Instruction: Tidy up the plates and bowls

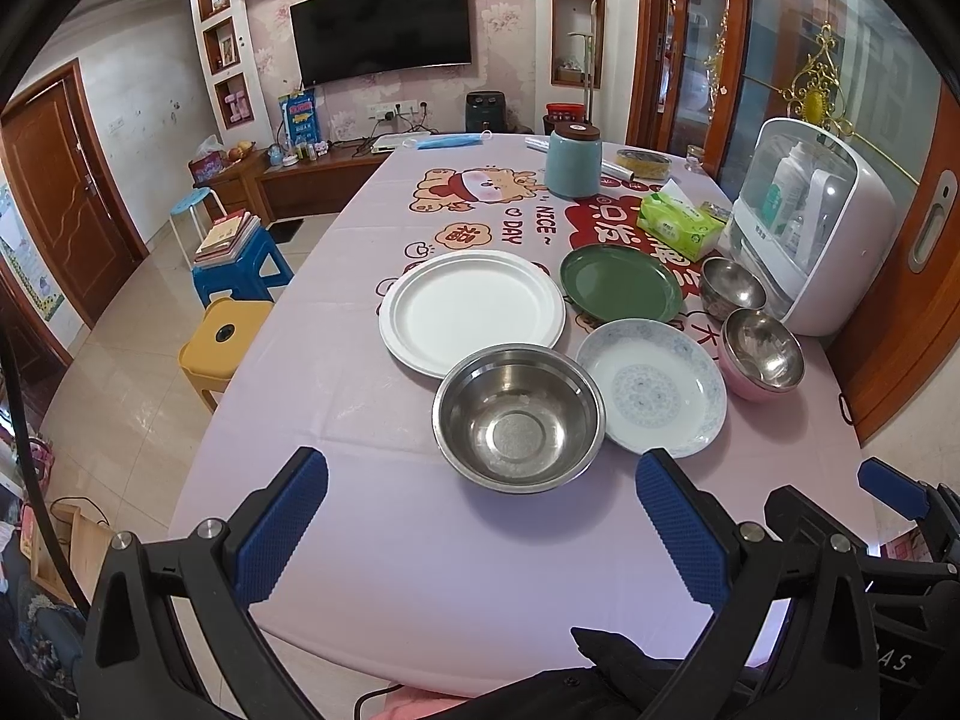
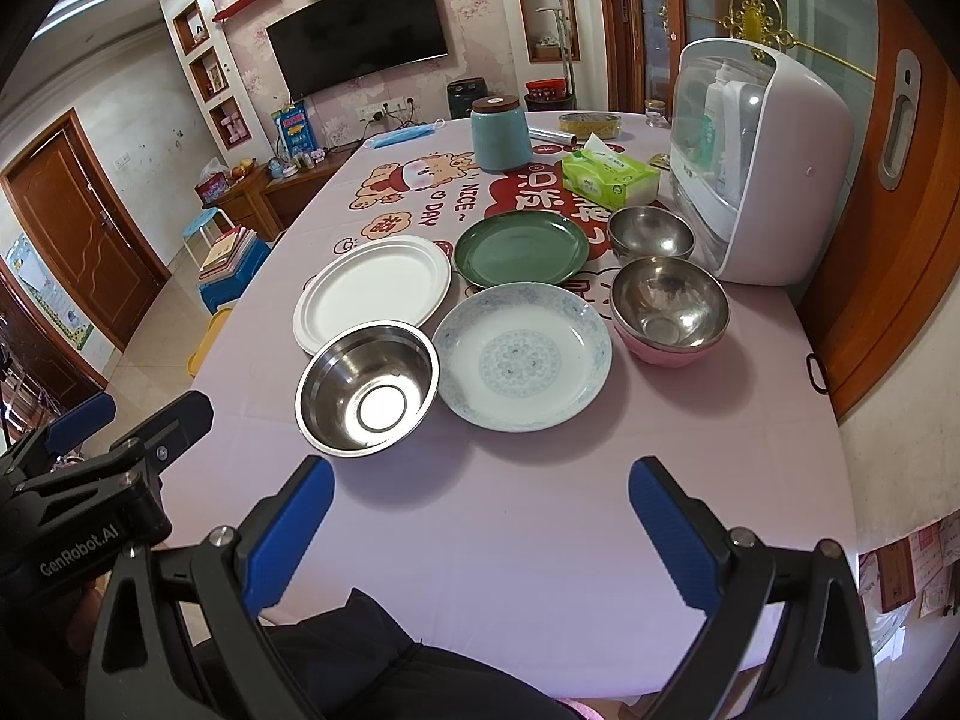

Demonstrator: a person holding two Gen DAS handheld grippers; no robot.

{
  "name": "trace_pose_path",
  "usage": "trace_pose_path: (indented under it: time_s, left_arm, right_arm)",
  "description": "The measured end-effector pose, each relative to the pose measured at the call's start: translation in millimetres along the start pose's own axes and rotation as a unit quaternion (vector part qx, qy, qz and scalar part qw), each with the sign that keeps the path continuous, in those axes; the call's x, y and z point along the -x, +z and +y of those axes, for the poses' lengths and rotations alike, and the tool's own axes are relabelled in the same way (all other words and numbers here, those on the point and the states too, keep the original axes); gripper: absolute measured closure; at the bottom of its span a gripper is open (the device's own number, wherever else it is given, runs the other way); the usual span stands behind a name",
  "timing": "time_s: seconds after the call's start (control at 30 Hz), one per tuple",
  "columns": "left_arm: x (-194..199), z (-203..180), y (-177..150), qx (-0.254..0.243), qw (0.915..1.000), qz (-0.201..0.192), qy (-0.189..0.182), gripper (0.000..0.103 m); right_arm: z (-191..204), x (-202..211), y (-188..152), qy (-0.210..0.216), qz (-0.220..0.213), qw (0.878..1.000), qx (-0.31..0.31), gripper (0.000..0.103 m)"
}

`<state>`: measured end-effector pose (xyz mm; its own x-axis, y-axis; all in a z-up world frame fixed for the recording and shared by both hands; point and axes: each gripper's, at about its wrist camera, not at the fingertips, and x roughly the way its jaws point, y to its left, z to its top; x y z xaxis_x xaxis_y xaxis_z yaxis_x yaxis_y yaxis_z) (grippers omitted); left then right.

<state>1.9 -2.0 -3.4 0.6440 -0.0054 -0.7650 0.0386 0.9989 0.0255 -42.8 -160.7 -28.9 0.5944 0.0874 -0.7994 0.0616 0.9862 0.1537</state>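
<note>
I find both claws idle above the near edge of the table (image 1: pixel 372 324). The left gripper (image 1: pixel 480 516) has its blue fingers wide apart with nothing between them; the right gripper (image 2: pixel 480 516) is likewise spread and empty.

All the ware sits mid-frame, none of it stacked apart from one pair. In the left wrist view the large steel bowl (image 1: pixel 519 417) lies at centre, nearest the left claw. The white plate (image 1: pixel 471 309) is above and left of it, with the bowl's far rim overlapping it. The patterned plate (image 1: pixel 651 387) is right of centre and the green plate (image 1: pixel 621 282) above that. At the right, a small steel bowl (image 1: pixel 732 288) stands alone by the white cabinet (image 1: pixel 840 228), and another steel bowl (image 1: pixel 762 348) is nested in a pink bowl (image 1: pixel 744 381).

In my judgement sorting has not begun. I would take the large steel bowl first, since it sits over the white plate's rim. I advise pinching its near rim, one finger inside and one outside, and lifting straight up so the plate does not drag. Polished steel may slip, so grip squarely.
</note>
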Motion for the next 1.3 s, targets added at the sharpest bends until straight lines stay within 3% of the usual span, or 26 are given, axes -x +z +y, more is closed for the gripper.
trace_pose_path:
  time_s: [0.5,0.93,1.3]
  left_arm:
    - [-17.5,13.5,4.5,-0.001,0.9997,0.022,-0.005,0.001]
    - [-49.7,52.6,25.9,-0.016,0.9979,0.058,-0.025,0.001]
    - [-82.9,89.3,43.8,-0.028,0.9942,0.096,-0.040,0.001]
  right_arm:
    - [12.7,-7.5,3.5,-0.008,0.008,1.000,-0.002,0.004]
    - [44.8,-32.8,18.0,-0.013,0.031,0.999,-0.022,0.004]
    - [76.0,-58.3,39.9,0.019,0.042,0.998,-0.044,0.006]
